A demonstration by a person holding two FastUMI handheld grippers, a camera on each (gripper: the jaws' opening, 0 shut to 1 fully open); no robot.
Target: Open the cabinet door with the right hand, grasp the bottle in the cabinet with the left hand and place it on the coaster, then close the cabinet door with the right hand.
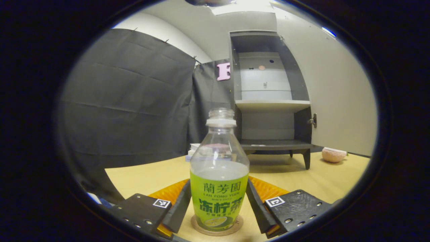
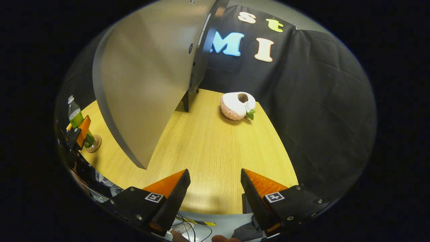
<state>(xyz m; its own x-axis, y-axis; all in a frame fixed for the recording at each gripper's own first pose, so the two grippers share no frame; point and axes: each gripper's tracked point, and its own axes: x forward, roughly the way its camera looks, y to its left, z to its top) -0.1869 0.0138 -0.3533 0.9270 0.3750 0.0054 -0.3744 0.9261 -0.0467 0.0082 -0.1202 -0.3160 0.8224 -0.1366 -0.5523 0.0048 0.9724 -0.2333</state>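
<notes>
So the left gripper [image 1: 219,205] sits low and level over the worktop [image 1: 322,181], pointing at the cabinet [image 1: 270,97], and its two fingers [image 1: 179,208] sit on either side of the bottle [image 1: 219,174]. They look right up against the label, but I honestly can't tell if they're pressing on it or have let go a bit. The bottle stands upright between them on the round coaster [image 1: 216,231], cap on, about half full of pale drink. Past the fingertips the cabinet is open, with two shelves I can count inside, and the cabinet door [image 1: 339,97] is swung wide off to the right of the fingers. One pink plush thing [image 1: 334,154] lies on the worktop beyond the right finger, under the door. The right gripper [image 2: 215,188] hangs near the worktop's front edge, tilted down a little, fingers spread apart with nothing between them, just bare wood. From there the door's outer face rises ahead-left of the fingers, the plush sits straight ahead, and way off to the left you can see the bottle, coaster and left gripper. So: one bottle, one coaster, one plush, one door.
</notes>
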